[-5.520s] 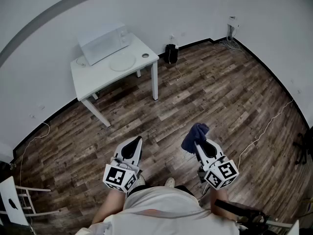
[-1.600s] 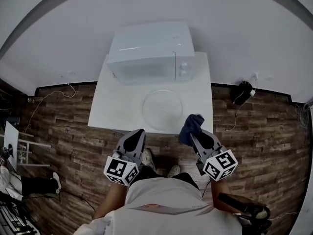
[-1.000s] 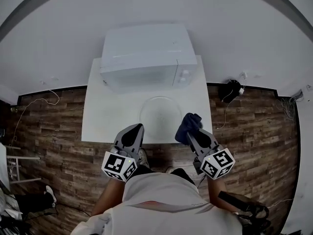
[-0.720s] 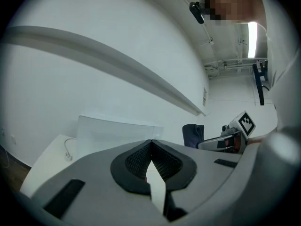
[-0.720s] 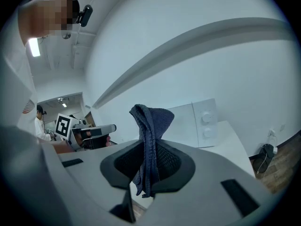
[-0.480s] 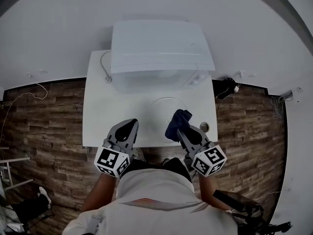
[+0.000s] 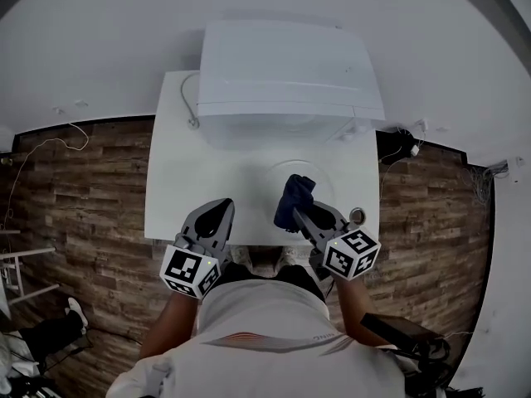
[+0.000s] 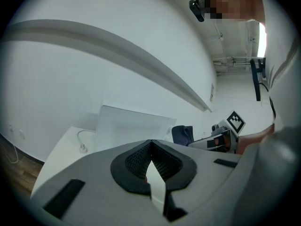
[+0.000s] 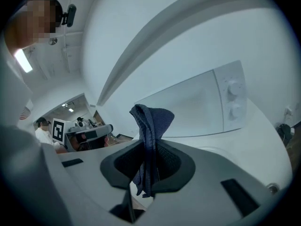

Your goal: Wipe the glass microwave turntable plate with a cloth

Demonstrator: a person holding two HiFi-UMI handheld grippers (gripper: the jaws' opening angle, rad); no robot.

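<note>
The glass turntable plate (image 7: 319, 181) lies flat on the white table (image 7: 178, 197), in front of the white microwave (image 7: 286, 73). A dark blue cloth (image 7: 294, 196) covers part of its near left side. My right gripper (image 7: 300, 211) is shut on that cloth and hangs over the plate's near edge. In the right gripper view the cloth (image 9: 150, 124) sticks up from between the jaws of my right gripper (image 9: 147, 149). My left gripper (image 7: 219, 214) is shut and holds nothing, over the table's front edge left of the plate. The left gripper (image 8: 150, 143) points at the microwave (image 8: 134, 124).
A small round metal piece (image 7: 358, 215) sits on the table right of the plate. The microwave's cord (image 7: 192, 106) runs along its left side. A white wall stands behind the table, wooden floor (image 7: 75, 189) on both sides, and a black object with cables (image 7: 398, 138) at the right.
The person has walked up to the table, which now fills the middle of the head view. The right gripper with the cloth has moved from the table's front edge out over the plate.
</note>
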